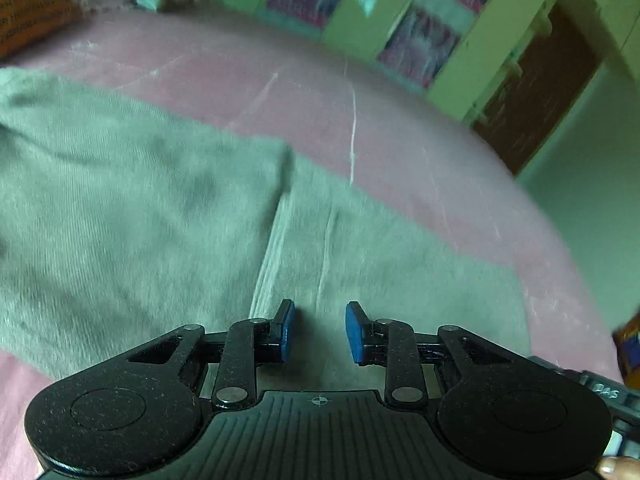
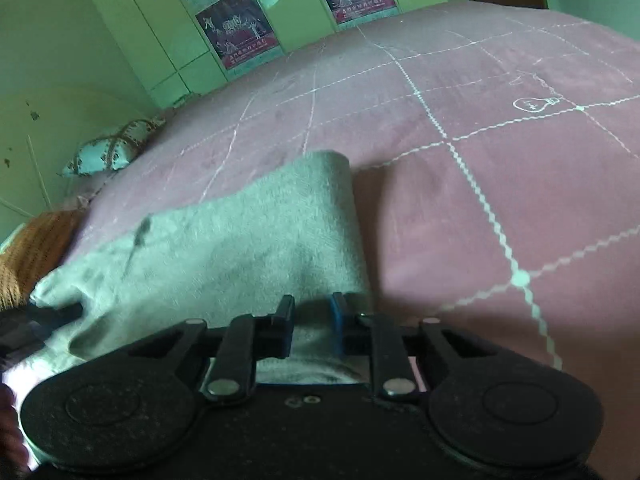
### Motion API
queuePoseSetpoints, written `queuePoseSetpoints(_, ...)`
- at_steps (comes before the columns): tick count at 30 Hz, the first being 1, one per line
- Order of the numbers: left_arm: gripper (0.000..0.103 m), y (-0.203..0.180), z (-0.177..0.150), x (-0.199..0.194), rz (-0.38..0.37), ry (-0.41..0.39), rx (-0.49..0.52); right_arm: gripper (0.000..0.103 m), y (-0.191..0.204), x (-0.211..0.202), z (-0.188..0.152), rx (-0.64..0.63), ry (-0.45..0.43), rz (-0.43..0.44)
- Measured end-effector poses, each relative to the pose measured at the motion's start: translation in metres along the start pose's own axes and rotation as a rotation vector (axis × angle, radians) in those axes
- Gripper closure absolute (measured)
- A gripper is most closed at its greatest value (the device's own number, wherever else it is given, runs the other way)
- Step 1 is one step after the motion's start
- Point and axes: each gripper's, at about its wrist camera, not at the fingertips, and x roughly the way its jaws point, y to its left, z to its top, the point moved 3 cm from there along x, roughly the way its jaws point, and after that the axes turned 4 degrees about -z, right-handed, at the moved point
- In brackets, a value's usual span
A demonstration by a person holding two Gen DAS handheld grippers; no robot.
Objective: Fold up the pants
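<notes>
Grey-green pants [image 1: 152,208] lie spread on a pink bed cover [image 1: 360,92], with one folded layer lying over another and a seam running toward my left gripper [image 1: 320,332]. That gripper hovers just above the fabric. It is open, its blue pads [image 1: 354,332] apart with nothing pinched between them. In the right wrist view the pants [image 2: 240,240] form a long strip whose right edge runs down to my right gripper [image 2: 312,326]. The grey cloth fills the narrow gap between its fingers [image 2: 286,328], which are shut on it.
An orange pillow [image 1: 28,12] and a patterned cushion [image 2: 108,148] lie at the head of the bed. Pale wardrobe doors with posters [image 2: 236,28] stand beyond the bed, and a brown door [image 1: 536,88] beside them. Bare pink cover [image 2: 500,160] spreads to the right of the pants.
</notes>
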Motion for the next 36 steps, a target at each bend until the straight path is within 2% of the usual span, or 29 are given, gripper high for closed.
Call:
queuePoseSetpoints(2, 0.074, -0.006, 0.013, -0.004, -0.036, -0.061, 0.02, 0.083, 0.006, -0.009, 0.013, -0.029, -0.067, 0.012)
queuePoseSetpoints(3, 0.074, -0.009, 0.019, 0.0, -0.047, -0.067, 0.028, 0.083, 0.006, -0.007, 0.018, -0.046, -0.08, 0.011)
queuePoseSetpoints(7, 0.073, -0.009, 0.038, 0.026, -0.013, -0.061, 0.045, 0.084, 0.014, 0.019, 0.045, -0.096, -0.078, -0.006)
queuePoseSetpoints(10, 0.073, 0.001, 0.041, 0.049, -0.029, -0.035, 0.009, 0.085, 0.023, 0.04, 0.058, -0.145, -0.076, 0.004)
queuePoseSetpoints(12, 0.074, 0.011, 0.037, 0.069, -0.038, 0.018, -0.007, 0.091, 0.02, 0.06, 0.059, -0.169, -0.049, -0.036)
queuePoseSetpoints(13, 0.074, 0.012, 0.034, 0.07, -0.048, 0.016, -0.005, 0.094, 0.015, 0.067, 0.057, -0.154, -0.022, -0.061)
queuePoseSetpoints(14, 0.074, 0.011, 0.035, 0.069, -0.05, 0.021, -0.004, 0.103, 0.007, 0.074, 0.055, -0.131, -0.002, -0.072)
queuePoseSetpoints(17, 0.073, 0.007, 0.042, 0.058, -0.031, -0.034, 0.024, 0.103, 0.007, 0.064, 0.059, -0.123, -0.027, -0.06)
queuePoseSetpoints(19, 0.073, 0.007, 0.039, 0.072, 0.001, 0.022, 0.064, 0.091, 0.009, 0.053, 0.057, -0.128, -0.078, -0.045)
queuePoseSetpoints(20, 0.073, 0.006, 0.038, 0.073, 0.0, 0.021, 0.089, 0.093, 0.007, 0.058, 0.053, -0.144, -0.058, -0.067)
queuePoseSetpoints(21, 0.073, 0.006, 0.041, 0.07, -0.004, 0.021, 0.085, 0.093, 0.003, 0.068, 0.049, -0.146, -0.008, -0.082)
queuePoseSetpoints(23, 0.071, 0.012, 0.048, 0.048, -0.036, -0.018, 0.019, 0.093, -0.001, 0.063, 0.05, -0.13, -0.002, -0.072)
queuePoseSetpoints(25, 0.047, 0.031, 0.049, 0.014, -0.015, -0.103, -0.006, 0.088, -0.001, 0.039, 0.053, -0.105, -0.044, -0.031)
queuePoseSetpoints(26, 0.029, 0.042, 0.049, -0.002, 0.015, -0.133, -0.021, 0.086, 0.0, 0.025, 0.052, -0.096, -0.072, -0.004)
queuePoseSetpoints(27, 0.023, 0.055, 0.047, -0.016, 0.047, -0.162, -0.043, 0.086, 0.002, 0.012, 0.048, -0.103, -0.09, 0.013)
queuePoseSetpoints(30, 0.023, 0.092, 0.037, -0.05, 0.102, -0.176, -0.113, 0.086, 0.017, -0.008, 0.027, -0.188, -0.099, 0.069)
queuePoseSetpoints(32, 0.023, 0.11, 0.028, -0.067, 0.141, -0.181, -0.124, 0.089, 0.022, -0.001, 0.007, -0.26, -0.052, 0.032)
queuePoseSetpoints(33, 0.023, 0.118, 0.024, -0.075, 0.158, -0.179, -0.124, 0.091, 0.018, 0.009, -0.003, -0.292, 0.012, -0.021)
queuePoseSetpoints(34, 0.023, 0.126, 0.021, -0.081, 0.173, -0.18, -0.125, 0.092, 0.009, 0.015, -0.014, -0.303, 0.02, -0.03)
queuePoseSetpoints(36, 0.023, 0.14, 0.017, -0.091, 0.176, -0.195, -0.137, 0.097, 0.002, 0.013, -0.012, -0.252, 0.008, -0.018)
